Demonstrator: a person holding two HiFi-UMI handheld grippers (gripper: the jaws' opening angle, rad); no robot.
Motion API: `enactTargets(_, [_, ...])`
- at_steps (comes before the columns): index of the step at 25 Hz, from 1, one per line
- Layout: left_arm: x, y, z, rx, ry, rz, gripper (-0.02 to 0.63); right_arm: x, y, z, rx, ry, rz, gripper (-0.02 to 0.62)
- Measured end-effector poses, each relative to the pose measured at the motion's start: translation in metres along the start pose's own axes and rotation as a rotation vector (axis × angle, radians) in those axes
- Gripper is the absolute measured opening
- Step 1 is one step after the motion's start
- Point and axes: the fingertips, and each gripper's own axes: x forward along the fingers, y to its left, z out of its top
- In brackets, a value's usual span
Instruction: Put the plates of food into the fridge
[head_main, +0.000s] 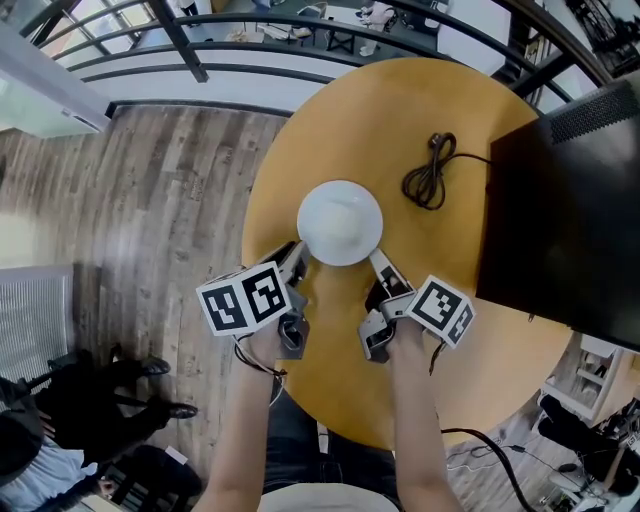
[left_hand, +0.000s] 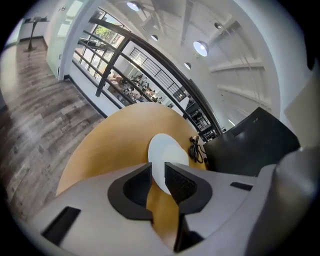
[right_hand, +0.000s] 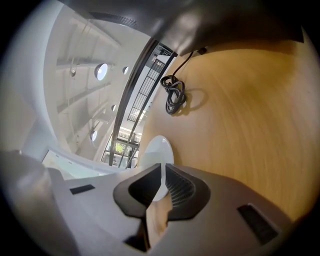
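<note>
Head view: white plate (head_main: 340, 222) near the middle of the round table (head_main: 350, 110), a little toward its left edge. No food made out on it. Left gripper (head_main: 298, 258) and right gripper (head_main: 380, 268) meet its near rim from either side. Coiled cable (head_main: 428, 178) just beyond. A black box (head_main: 560, 200) at the right edge is possibly the fridge.

Left gripper view: jaws nearly together, plate rim (left_hand: 167, 152) pinched between them.

Right gripper view: jaws closed tight on the thin plate rim (right_hand: 155, 150).

Progress: early. The plate is gripped but not stowed, and I cannot tell if it is lifted. The carry and placing in the fridge are left to do.

Surroundings: bare wood tabletop, plank floor (head_main: 150, 200), dark railing (head_main: 250, 40) behind, high white ceiling with round lights.
</note>
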Motion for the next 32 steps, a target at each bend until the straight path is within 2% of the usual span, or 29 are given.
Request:
enactTargets(3, [0.003,0.001,0.0,-0.051,0.003,-0.029,0.08,0.001,-0.002,0.0,0.041,-0.007,0.009,0.018])
enactTargets(6, [0.005,0.004,0.001,-0.081,0.002,-0.038,0.086,0.003,-0.003,-0.001,0.072,-0.002,0.016,0.067])
enactTargets(16, [0.011,0.019,0.009,-0.165,0.013,-0.057,0.095,0.007,-0.01,0.002,0.116,0.011,0.016,0.067])
enactTargets(25, [0.017,0.013,0.007,-0.193,0.059,-0.115,0.101,0.01,-0.011,-0.001,0.133,0.047,0.027,0.067])
enactTargets(32, [0.023,0.006,0.002,-0.17,0.105,-0.13,0.1,0.013,-0.012,-0.004,0.138,0.098,0.03,0.067])
